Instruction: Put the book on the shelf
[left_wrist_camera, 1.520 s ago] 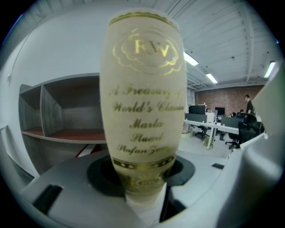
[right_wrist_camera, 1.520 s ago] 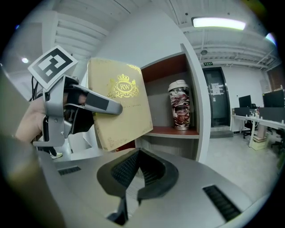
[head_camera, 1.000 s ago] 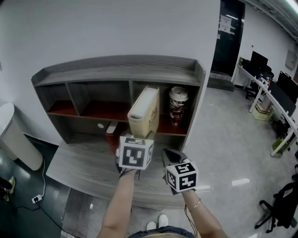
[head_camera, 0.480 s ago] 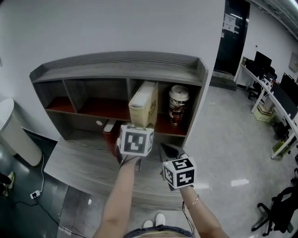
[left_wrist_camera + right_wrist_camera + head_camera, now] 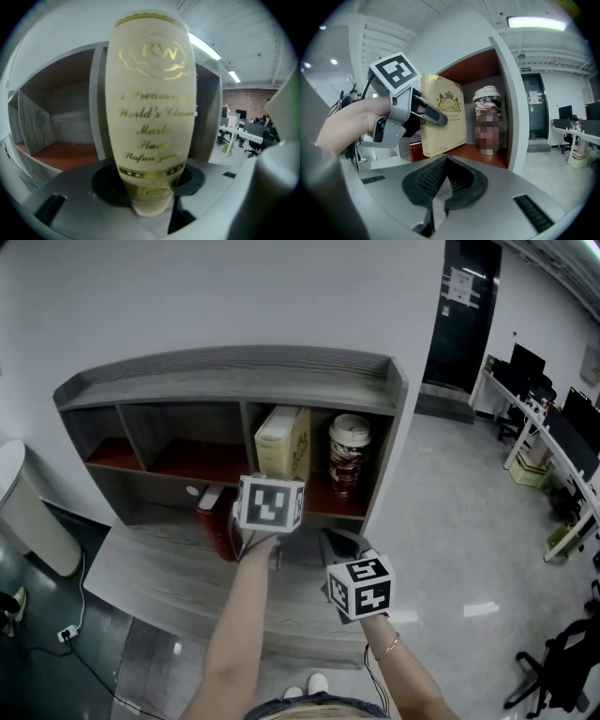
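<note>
head view first: the cream hardback book with gold lettering (image 5: pixel 282 441) now stands upright in the right-hand compartment of the grey wooden shelf unit (image 5: pixel 234 373), just beside the white-lidded patterned cup (image 5: pixel 348 452). a second ago it was leaning, its top tipped towards the person and most of it in front of the opening. since then the left arm has stretched forward, and the book has straightened and gone in.

the left gripper (image 5: pixel 272 486) is clamped on the book's spine end, jaws spread wide around it, and the spine fills its own view. from the right gripper view the book's near lower corner seems to overhang the front edge of the red-brown compartment floor. i can't tell whether its bottom edge rests there or hangs just above.

the right gripper (image 5: pixel 343 544) has barely shifted. its jaws are together on nothing, and it is apart from the book. a red book (image 5: pixel 217 521) stands on the grey wooden desk top (image 5: pixel 141 577) below the shelf.

to my eye the task is nearly done. what's left is likely to slide the book a little deeper, let it settle and open the jaws, taking care not to nudge the cup.
</note>
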`<state>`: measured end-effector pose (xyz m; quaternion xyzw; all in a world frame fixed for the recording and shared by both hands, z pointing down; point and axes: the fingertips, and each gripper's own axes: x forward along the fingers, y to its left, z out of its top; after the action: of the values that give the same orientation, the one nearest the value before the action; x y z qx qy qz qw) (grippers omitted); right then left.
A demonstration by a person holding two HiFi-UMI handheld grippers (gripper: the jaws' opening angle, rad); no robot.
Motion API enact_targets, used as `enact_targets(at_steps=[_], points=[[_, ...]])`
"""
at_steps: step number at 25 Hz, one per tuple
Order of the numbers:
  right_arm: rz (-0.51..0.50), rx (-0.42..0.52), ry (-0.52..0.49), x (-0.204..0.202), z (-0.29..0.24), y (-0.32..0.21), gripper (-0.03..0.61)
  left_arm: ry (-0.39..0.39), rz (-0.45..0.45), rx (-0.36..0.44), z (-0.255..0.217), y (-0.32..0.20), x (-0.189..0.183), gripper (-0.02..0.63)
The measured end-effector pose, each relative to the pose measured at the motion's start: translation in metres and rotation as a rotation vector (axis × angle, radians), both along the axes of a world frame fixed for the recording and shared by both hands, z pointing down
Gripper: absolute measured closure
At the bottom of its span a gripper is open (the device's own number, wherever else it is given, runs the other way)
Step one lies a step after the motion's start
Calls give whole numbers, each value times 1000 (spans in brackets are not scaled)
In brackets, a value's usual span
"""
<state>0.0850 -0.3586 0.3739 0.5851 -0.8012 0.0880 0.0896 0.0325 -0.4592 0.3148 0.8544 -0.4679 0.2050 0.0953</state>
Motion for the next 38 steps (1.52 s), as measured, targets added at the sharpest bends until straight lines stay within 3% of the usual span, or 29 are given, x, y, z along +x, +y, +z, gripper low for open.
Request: enact_targets(at_steps=[8, 13, 28, 38], points=[[-3, -5, -7, 12, 5, -10, 569, -40, -15, -30, 11, -17, 12, 399], [-7, -16, -12, 15, 10, -15, 570, -24, -20, -48, 18, -25, 19, 399], [-34, -28, -14, 13, 16, -25, 569, -39, -54, 13, 12, -34, 16, 396], [-28, -45, -24, 16, 19, -21, 571, 29, -28, 70, 24, -34, 30, 393]])
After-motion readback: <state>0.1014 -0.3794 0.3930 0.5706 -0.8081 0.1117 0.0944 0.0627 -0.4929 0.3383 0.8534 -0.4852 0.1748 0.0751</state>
